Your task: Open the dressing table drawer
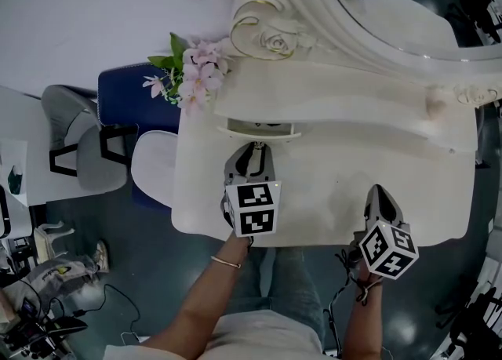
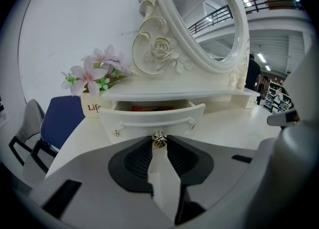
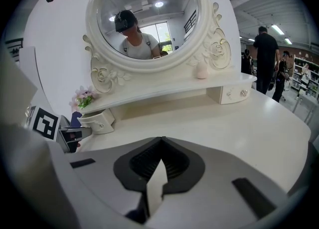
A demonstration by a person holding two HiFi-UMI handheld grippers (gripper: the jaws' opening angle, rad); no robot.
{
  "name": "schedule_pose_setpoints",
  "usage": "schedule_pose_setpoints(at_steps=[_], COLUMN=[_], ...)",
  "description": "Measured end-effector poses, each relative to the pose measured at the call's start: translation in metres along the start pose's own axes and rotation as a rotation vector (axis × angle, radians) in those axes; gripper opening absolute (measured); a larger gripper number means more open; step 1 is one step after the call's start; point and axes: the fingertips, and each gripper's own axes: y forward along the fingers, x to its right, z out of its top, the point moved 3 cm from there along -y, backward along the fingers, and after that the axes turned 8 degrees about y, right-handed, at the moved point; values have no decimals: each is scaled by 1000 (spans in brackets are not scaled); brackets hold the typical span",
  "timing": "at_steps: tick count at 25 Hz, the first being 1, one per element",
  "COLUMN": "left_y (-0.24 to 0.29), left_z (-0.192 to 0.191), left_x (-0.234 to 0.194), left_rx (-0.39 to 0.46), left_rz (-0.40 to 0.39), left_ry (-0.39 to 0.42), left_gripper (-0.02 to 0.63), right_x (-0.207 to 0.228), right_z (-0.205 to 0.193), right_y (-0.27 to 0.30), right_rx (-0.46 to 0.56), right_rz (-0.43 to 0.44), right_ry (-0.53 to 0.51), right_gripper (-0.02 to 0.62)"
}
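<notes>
Far left, off the table: blue chair [image 2: 59, 122], irrelevant. Next come the flowers [image 2: 92, 73] in a small pot [image 2: 92, 107] at the table's back-left corner, just beside the drawer [image 2: 149, 117], so keep clear of them.

The drawer sits under the shelf [image 2: 169, 95], left of centre on the dressing table [image 1: 329, 194], and is already partway out. Something red shows inside, can't ID it. Front is curved and white, w/ a trim rail pinned at both ends and a small gold knob [image 2: 159, 139] mid-front.

On that knob: left gripper [image 1: 255, 148], tongs narrow, tips pinched on it, angled downward.

Step in hand, my read: the pull-out, partly done. To do it well:
- Pull straight back toward the body along the drawer's run, no sideways or upward yank.
- Knob is small and rounded and the grip is at the very tips, so it prob slips if the angle changes.
- Hold an even squeeze.
- Go slow near end of travel so the drawer doesn't drop out.

Centre-back: mirror [image 3: 144, 18], n/a. Right side: right gripper [image 3: 160, 142] over the table's right front, tongs closed tip to tip w/ nothing between, idle, well apart from the drawer.
</notes>
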Motion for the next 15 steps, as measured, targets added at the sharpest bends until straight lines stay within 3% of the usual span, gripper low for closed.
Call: schedule_pose_setpoints(at_steps=[15], left_y=[-5], left_z=[-4], left_x=[2], left_rx=[-1], left_rz=[2], left_ry=[1], left_gripper=[106], right_x=[1], right_z=[-7], right_y=[-6], right_rx=[0], right_rz=[0], right_ry=[7], right_gripper=[6])
